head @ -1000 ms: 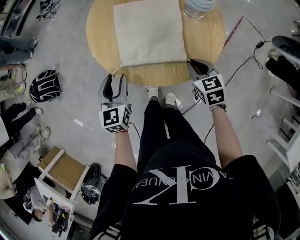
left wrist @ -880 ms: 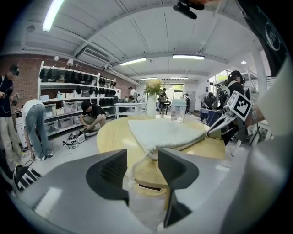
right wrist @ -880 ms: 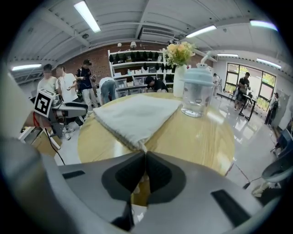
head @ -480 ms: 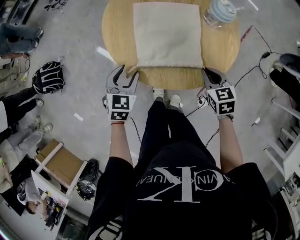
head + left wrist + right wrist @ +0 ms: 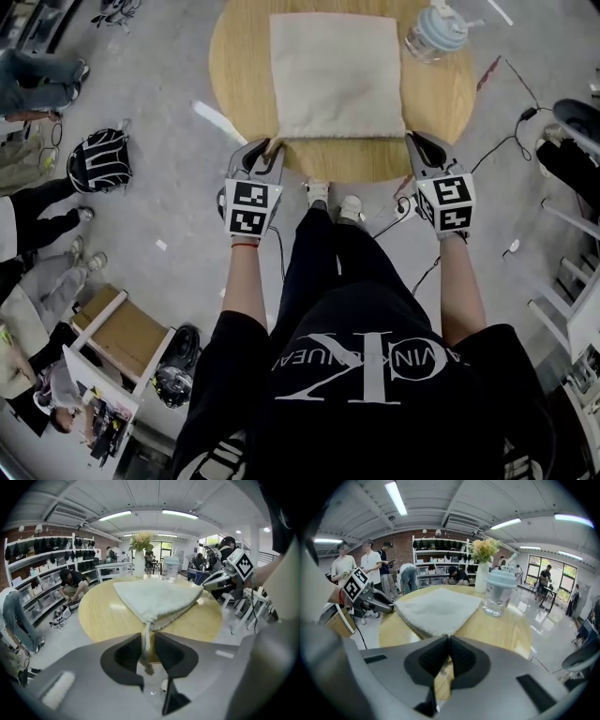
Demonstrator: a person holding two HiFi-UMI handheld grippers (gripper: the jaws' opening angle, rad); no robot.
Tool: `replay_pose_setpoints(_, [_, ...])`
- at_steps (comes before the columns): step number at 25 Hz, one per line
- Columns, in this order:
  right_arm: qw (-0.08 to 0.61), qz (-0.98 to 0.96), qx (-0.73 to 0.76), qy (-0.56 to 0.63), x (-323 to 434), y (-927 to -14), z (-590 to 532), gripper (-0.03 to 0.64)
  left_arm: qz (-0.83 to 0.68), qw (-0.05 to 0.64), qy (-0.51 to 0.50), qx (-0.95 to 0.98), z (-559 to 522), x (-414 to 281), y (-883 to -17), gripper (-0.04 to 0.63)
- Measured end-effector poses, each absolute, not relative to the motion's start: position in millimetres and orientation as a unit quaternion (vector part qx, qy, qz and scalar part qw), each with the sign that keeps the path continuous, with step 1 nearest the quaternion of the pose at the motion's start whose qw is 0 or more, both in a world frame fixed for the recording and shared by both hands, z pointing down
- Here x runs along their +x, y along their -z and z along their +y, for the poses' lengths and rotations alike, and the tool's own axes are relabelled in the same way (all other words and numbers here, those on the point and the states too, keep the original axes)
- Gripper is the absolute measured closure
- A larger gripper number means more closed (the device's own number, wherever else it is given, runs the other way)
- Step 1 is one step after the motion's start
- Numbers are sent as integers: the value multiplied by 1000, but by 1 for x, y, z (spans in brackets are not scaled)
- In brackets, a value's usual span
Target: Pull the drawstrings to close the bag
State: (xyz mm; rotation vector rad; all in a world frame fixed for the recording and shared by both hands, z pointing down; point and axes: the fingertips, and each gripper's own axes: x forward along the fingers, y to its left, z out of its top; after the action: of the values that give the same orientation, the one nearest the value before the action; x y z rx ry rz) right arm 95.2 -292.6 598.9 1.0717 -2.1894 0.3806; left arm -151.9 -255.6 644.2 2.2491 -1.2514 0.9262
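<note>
A beige cloth bag (image 5: pixel 337 70) lies flat on a round wooden table (image 5: pixel 239 66), its mouth toward me. My left gripper (image 5: pixel 265 148) is at the bag's near left corner. In the left gripper view the left drawstring (image 5: pixel 147 644) runs from the gathered corner of the bag (image 5: pixel 157 597) down between the jaws of that gripper (image 5: pixel 149 641), which are closing around it with a sliver of gap still showing. My right gripper (image 5: pixel 414 141) is at the near right corner. Its jaws (image 5: pixel 449 641) are pressed together on the right drawstring, which is mostly hidden; the bag (image 5: pixel 436 606) lies just beyond.
A clear water bottle with a pale blue lid (image 5: pixel 436 26) stands on the table right of the bag, also seen as the bottle (image 5: pixel 499 595). A vase of flowers (image 5: pixel 139 559) is at the far edge. People, shelves, bags and cables surround the table.
My left gripper moved forward to the bag's left corner and its jaws narrowed around the drawstring. The right gripper stayed shut at the right corner.
</note>
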Motion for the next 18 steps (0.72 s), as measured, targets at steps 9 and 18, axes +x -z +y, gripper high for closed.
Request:
replay_pose_setpoints(9, [322, -841, 423, -99, 98, -567, -301, 597, -489, 162, -345, 785, -258, -154, -621, 572])
replay_pose_setpoints(18, [315, -852, 418, -19, 90, -522, -315, 597, -559, 108, -283, 772, -289, -173, -542, 572])
